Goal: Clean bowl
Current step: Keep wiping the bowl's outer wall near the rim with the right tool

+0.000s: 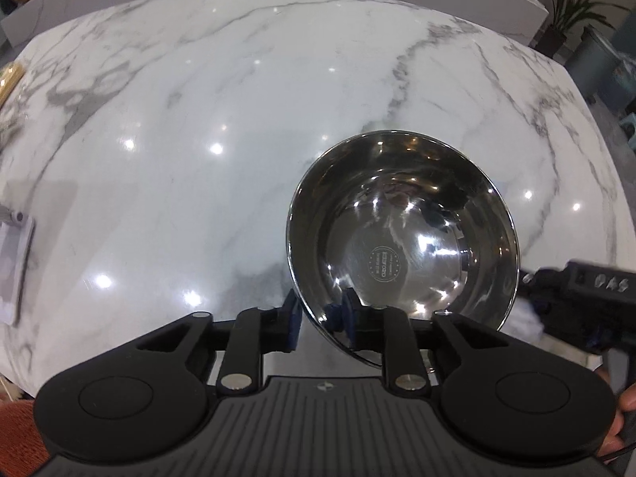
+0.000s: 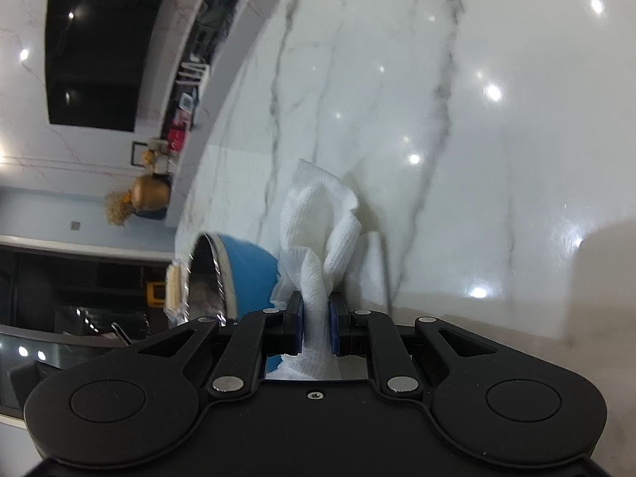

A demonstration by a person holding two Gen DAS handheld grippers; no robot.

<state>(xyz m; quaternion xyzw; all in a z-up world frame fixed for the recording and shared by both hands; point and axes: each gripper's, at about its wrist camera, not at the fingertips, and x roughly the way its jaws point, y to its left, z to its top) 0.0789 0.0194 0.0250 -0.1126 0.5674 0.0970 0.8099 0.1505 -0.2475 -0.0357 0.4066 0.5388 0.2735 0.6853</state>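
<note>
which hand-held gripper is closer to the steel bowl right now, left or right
Left. The left hand-held gripper is clamped on the bowl at its near rim, tilting it. The right hand-held gripper sits just beside the bowl's blue outer wall, pinching a white paper towel.

The round stainless-steel bowl with a mirror-bright inside and a blue outer wall is tilted above the white grey-veined marble countertop, its mouth turned up and toward the near edge of that counter. Its near rim is pinched between two blue-padded fingers, one inside and one outside the wall. A circular stamped mark sits on its flat bottom, and the inside shows only reflections. In the right wrist view the bowl appears side-on, just beside a crumpled white paper towel.
</note>
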